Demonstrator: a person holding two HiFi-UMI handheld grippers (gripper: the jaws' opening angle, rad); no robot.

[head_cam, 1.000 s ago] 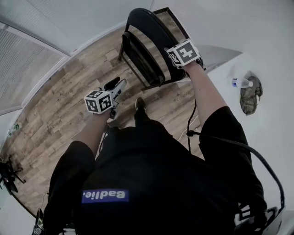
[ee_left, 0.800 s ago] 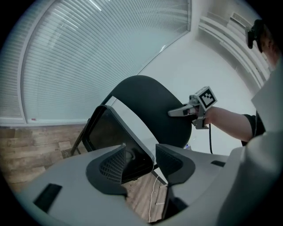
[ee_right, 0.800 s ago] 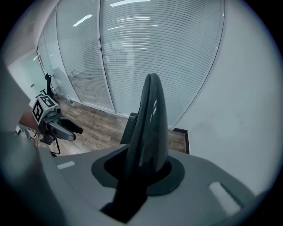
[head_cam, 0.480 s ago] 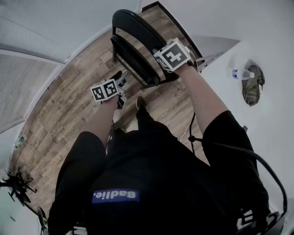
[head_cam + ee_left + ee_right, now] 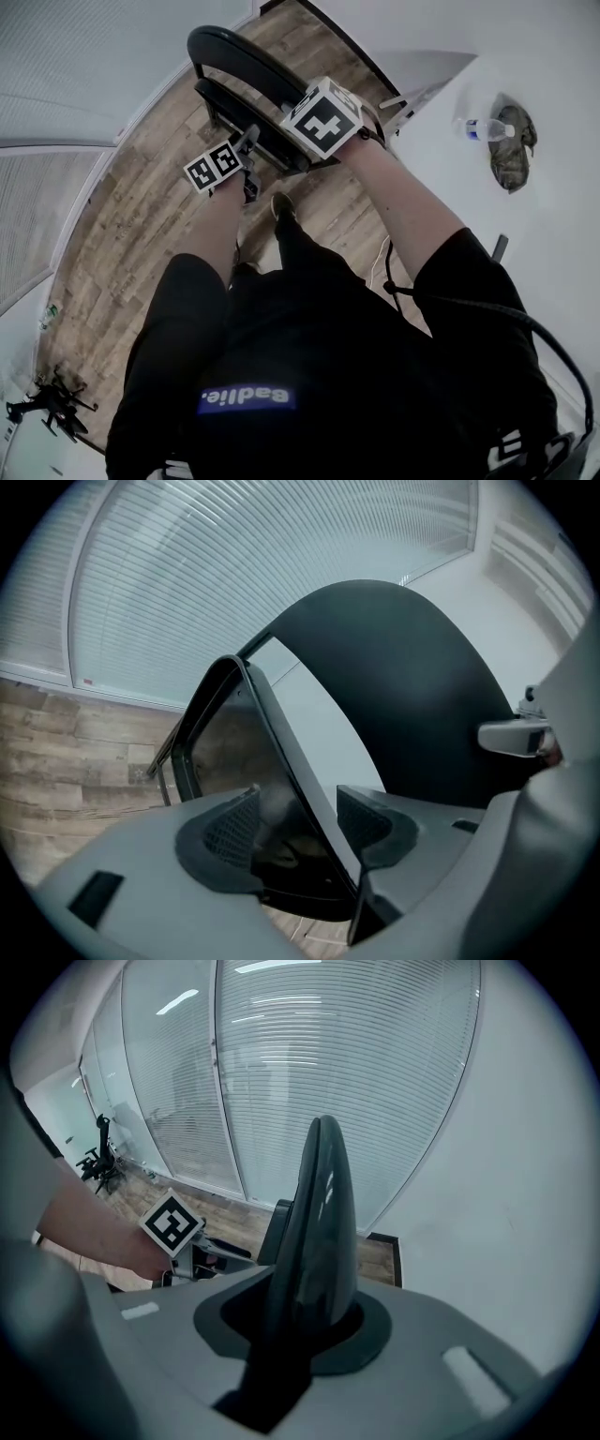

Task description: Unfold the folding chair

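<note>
The black folding chair (image 5: 234, 58) stands folded on the wood floor in front of me. My right gripper (image 5: 311, 141) is shut on the top edge of its backrest (image 5: 319, 1213), which fills the gap between the jaws in the right gripper view. My left gripper (image 5: 250, 142) is at the chair's left side. Its jaws have just been opening and stand open, with the thin edge of the seat panel (image 5: 281, 733) running between them, nearer the right pad (image 5: 370, 819). The dark curved backrest (image 5: 422, 686) rises behind.
A water bottle (image 5: 483, 128) and a camouflage cloth (image 5: 514, 159) lie on the white surface at right. A cable (image 5: 389, 272) hangs by my right arm. My shoe (image 5: 280, 206) is just below the chair. Glass walls with blinds (image 5: 281, 1072) stand behind; black gear (image 5: 45, 408) is at the lower left.
My left gripper has moved up and right across the head view to the chair's seat edge. The right gripper has kept its hold on the backrest.
</note>
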